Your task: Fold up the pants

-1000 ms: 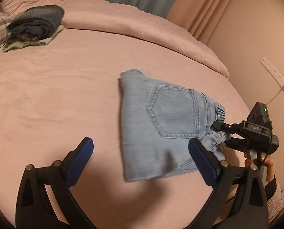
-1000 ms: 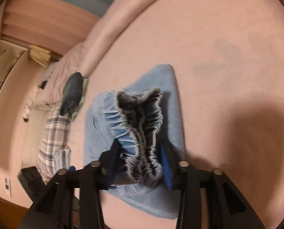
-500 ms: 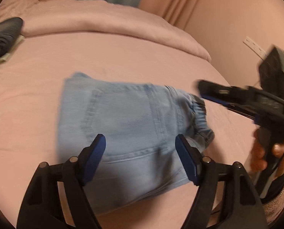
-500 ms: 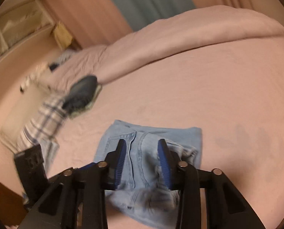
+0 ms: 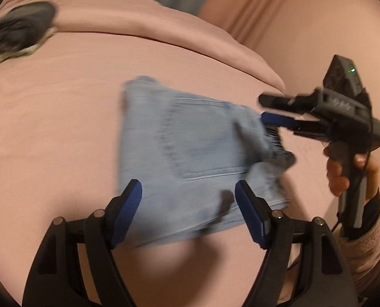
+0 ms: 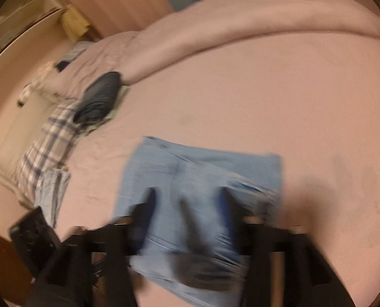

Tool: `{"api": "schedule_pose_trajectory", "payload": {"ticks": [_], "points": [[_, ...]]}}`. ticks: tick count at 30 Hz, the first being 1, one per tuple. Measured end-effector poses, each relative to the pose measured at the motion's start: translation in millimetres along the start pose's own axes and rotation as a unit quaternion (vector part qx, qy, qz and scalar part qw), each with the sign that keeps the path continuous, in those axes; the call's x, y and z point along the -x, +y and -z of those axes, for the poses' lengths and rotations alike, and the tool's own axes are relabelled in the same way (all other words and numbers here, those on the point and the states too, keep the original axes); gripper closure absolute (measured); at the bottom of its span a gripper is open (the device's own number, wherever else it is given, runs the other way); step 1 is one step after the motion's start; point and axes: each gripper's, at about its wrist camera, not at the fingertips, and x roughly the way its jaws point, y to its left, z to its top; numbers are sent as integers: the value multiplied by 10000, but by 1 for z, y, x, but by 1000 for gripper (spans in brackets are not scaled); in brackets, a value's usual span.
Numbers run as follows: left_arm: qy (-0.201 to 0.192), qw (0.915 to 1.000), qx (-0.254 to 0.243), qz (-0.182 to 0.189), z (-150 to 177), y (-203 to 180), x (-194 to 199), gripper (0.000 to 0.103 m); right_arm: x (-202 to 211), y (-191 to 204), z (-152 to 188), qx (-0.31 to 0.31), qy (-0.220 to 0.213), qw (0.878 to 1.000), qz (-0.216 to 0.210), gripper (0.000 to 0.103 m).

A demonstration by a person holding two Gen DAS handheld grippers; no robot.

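the folded light-blue pants (image 5: 190,153) lie flat on the pink bed (image 5: 49,128), back pocket up, elastic waistband toward the right tool. the left tool (image 5: 187,204) hovers over their near edge, released, nothing between its blue pads (image 5: 127,209). the right tool (image 5: 273,111), gripped by a hand (image 5: 343,168), sits just above the waistband; its jaws have just been opening and clamp nothing, the cloth lying loose beneath. a dark folded pile (image 6: 100,97) rests well apart, near a plaid cloth (image 6: 46,151).
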Motion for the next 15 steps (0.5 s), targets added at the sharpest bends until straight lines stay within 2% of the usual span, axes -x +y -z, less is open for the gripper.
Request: {"api": "schedule_pose_trajectory", "payload": {"ticks": [3,7,8,9,10,12,13,15], "points": [[50,9996,210,-173,3,15,1,27,-37,28,-21,168,228,9995,-156,42],[172,9968,731,260,5,31,-8,30,-95,51,-49,278,715,9970,-139,42],[159,9961,787,360,7,32,-8,33,-104,53,-56,342,804,9961,-82,42],[173,9951,827,514,9,32,-8,45,-113,53,-64,412,876,9953,-29,42],[209,9939,883,621,10,35,-8,51,-122,55,-69,465,977,9941,10,42],[241,9924,1006,670,14,38,-9,55,-144,57,-78,466,1245,9910,136,42],[233,9916,1066,699,16,40,-8,59,-155,55,-81,429,1488,9879,49,42],[231,9888,1224,816,19,44,-7,64,-173,57,-79,465,1839,9818,94,61]]}}
